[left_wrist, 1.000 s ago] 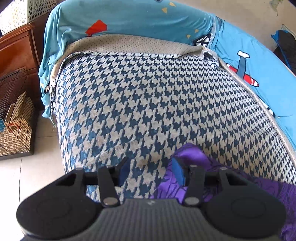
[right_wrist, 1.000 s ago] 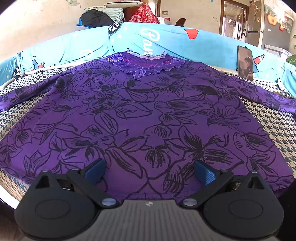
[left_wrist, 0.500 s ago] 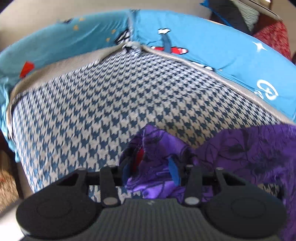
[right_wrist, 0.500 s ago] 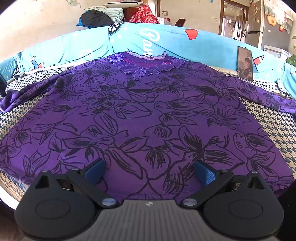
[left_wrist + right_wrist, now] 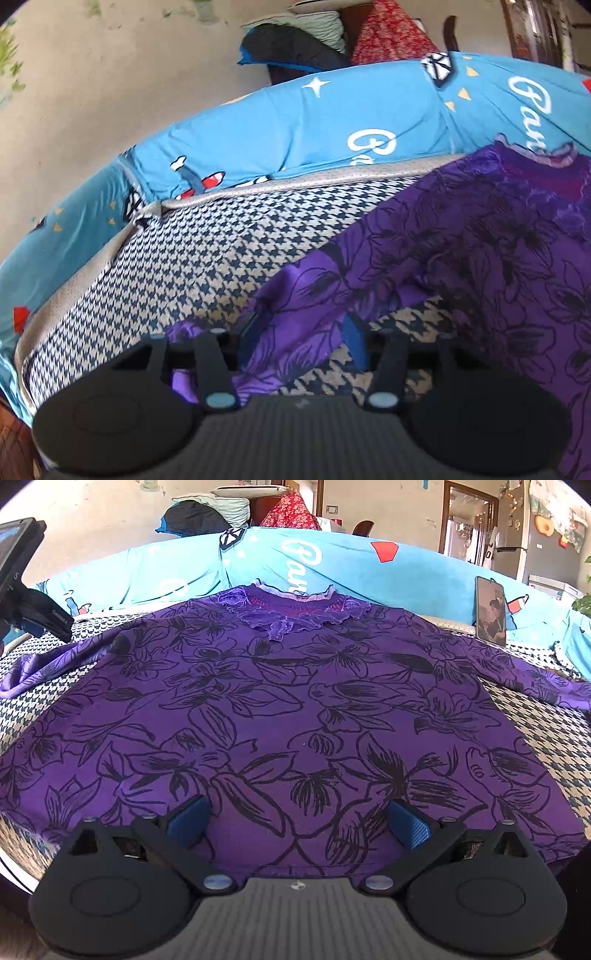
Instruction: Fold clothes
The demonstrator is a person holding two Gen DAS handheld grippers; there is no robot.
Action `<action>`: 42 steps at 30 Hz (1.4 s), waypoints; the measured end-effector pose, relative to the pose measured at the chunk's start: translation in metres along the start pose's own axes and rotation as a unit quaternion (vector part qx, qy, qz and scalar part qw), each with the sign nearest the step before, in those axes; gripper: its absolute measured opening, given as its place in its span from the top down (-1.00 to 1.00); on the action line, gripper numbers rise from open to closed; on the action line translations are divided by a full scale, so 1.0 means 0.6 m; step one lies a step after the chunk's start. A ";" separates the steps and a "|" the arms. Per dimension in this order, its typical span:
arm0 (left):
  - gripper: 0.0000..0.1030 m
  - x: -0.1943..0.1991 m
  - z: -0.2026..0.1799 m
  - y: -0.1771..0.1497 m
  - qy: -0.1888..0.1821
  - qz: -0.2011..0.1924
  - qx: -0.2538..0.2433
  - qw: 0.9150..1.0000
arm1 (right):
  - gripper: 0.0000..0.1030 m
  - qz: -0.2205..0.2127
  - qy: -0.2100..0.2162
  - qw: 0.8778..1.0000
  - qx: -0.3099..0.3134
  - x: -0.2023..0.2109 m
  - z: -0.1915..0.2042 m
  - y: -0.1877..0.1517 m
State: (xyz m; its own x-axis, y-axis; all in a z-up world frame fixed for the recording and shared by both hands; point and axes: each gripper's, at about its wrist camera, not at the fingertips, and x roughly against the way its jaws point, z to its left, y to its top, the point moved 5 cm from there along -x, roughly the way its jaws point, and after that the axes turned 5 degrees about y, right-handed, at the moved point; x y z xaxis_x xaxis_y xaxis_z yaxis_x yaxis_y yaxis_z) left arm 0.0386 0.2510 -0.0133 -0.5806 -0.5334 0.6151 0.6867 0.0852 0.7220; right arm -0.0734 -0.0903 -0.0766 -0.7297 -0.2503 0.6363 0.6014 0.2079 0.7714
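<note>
The left gripper (image 5: 299,332) swings in from the left, dragging the purple top's sleeve (image 5: 314,291) off the checked cover (image 5: 184,266) toward the body, and its jaws are opening with the cloth between them. It now enters the right view's far left.

The top (image 5: 295,701) lies on the sofa seat (image 5: 546,723), phone (image 5: 490,611) behind.

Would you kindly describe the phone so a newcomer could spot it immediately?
Find the sofa's blue backrest cover behind the purple floral top. Right of the top's collar, the phone leans upright against that cover, a dark slim rectangle with a lit screen.
</note>
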 end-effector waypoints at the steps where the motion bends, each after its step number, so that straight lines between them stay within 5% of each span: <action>1: 0.08 -0.007 0.025 0.001 0.007 0.007 0.022 1.000 | -1.00 0.000 0.000 1.000 0.000 0.000 -0.001 0.000; 8: 0.04 -0.059 0.201 -0.008 0.054 0.056 0.174 0.982 | -1.00 0.000 -0.001 1.000 0.000 0.000 0.000 0.000; 14: 0.04 -0.106 0.311 -0.059 0.040 0.120 0.306 0.944 | -1.00 0.000 -0.002 1.000 0.000 0.000 0.000 0.000; 24: 0.09 -0.133 0.360 -0.136 -0.040 0.184 0.422 0.887 | -1.00 0.002 -0.003 1.000 -0.001 -0.001 0.001 0.001; 37: 0.12 -0.140 0.348 -0.136 -0.072 0.177 0.434 0.880 | -1.00 0.003 -0.004 1.000 -0.003 -0.002 0.002 0.002; 39: 0.51 -0.143 0.347 -0.133 -0.067 0.176 0.431 0.883 | -1.00 0.003 -0.004 1.000 -0.003 -0.002 0.002 0.002; 42: 0.80 -0.147 0.339 -0.128 -0.035 0.183 0.409 0.893 | -1.00 0.003 -0.004 1.000 -0.003 -0.003 0.003 0.002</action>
State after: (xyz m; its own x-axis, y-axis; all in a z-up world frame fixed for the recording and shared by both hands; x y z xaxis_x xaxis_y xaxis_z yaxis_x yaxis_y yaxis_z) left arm -0.0517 0.4628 -0.0583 -0.4294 -0.2919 0.8547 0.3025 0.8452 0.4407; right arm -0.0720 -0.0881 -0.0765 -0.7293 -0.2412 0.6403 0.6071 0.2035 0.7681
